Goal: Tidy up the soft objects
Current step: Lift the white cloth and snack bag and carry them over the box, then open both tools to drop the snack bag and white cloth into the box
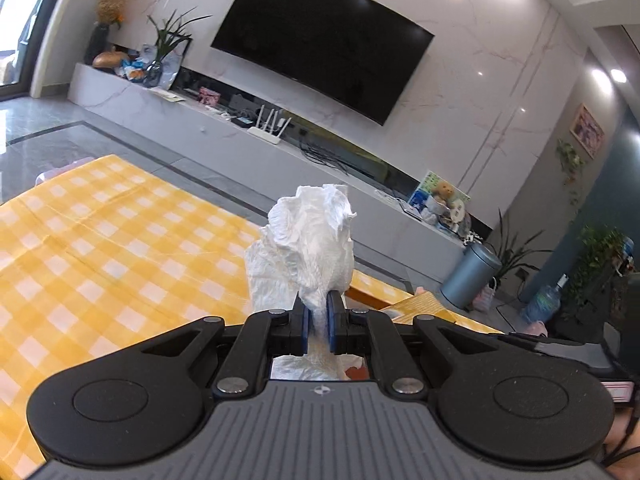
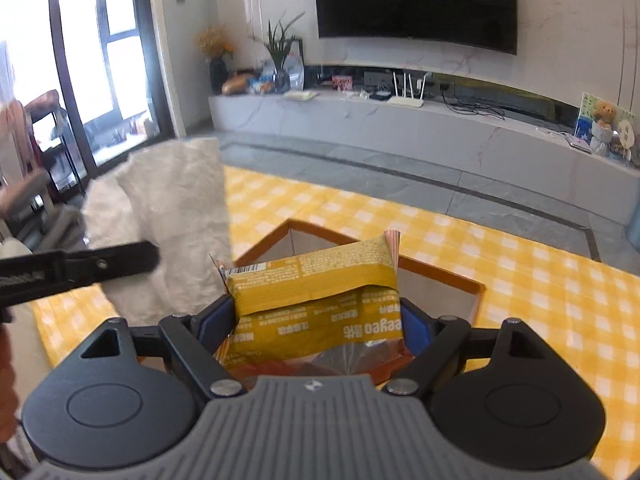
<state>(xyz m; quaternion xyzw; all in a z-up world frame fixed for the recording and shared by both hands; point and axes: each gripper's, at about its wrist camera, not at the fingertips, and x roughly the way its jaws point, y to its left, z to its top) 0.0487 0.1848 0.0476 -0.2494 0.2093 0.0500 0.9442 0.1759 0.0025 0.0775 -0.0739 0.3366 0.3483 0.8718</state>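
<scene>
Over on the left, the left gripper (image 1: 318,320) is pinched tight on a crumpled white tissue (image 1: 306,246), which bunches up above the blue pads, held over the yellow checked tablecloth (image 1: 100,240) and tipped a bit downward. In the right wrist view that same tissue shows as a big white wad on the left, with a black finger (image 2: 100,264) of the left gripper poking across in front of it. Moving right, the right gripper (image 2: 318,322) has its jaws spread wide around a yellow snack packet (image 2: 316,280), pads against both ends, above an orange-rimmed box (image 2: 440,270) on the cloth. Further back there's grey tiled floor (image 2: 400,176), a long marble TV bench (image 2: 400,128) and a big black TV (image 2: 414,0) on the wall.
</scene>
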